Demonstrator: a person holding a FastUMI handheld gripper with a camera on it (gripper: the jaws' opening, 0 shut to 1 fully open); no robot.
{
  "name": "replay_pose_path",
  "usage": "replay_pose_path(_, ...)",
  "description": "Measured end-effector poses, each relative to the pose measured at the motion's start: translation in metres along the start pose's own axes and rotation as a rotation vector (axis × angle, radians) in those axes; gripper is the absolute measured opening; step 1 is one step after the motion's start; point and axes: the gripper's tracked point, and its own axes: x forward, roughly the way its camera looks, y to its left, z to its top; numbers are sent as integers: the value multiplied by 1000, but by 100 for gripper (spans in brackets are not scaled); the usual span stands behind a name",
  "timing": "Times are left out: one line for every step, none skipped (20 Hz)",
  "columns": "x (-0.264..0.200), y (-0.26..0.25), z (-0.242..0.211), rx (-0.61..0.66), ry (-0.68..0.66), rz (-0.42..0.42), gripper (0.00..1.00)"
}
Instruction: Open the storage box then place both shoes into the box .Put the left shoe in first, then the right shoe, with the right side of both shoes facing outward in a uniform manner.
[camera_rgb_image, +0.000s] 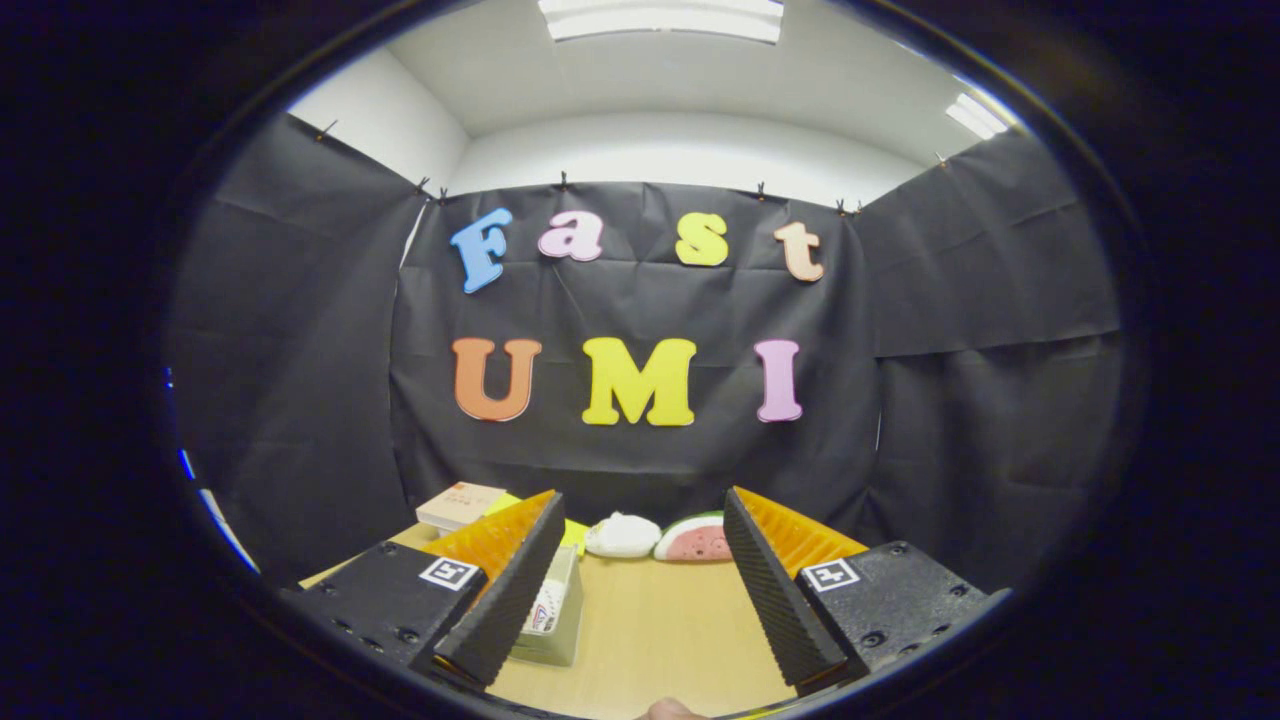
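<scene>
Black cloth walled the booth behind a wooden bench (650, 630). Tongs (640, 590) stood wide apart, holding nothing; a clear storage box (555, 615) sat just beside the left finger.

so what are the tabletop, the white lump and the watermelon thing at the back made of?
Tabletop: pale wood or wood-look laminate, matte, faint grain. White lump: looks soft, plush or cloth, rounded and wrinkled; hard to be sure. Watermelon slice: likely foam or plush toy, matte red face with a green rind. Claw is open, fingers apart over the bare table, both items beyond them.
</scene>
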Motion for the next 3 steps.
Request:
replay_pose_path(1,-3,0,1,1,-3,100)
replay_pose_path(1,-5,0,4,3,-3,100)
replay_pose_path(2,-6,0,8,5,-4,100)
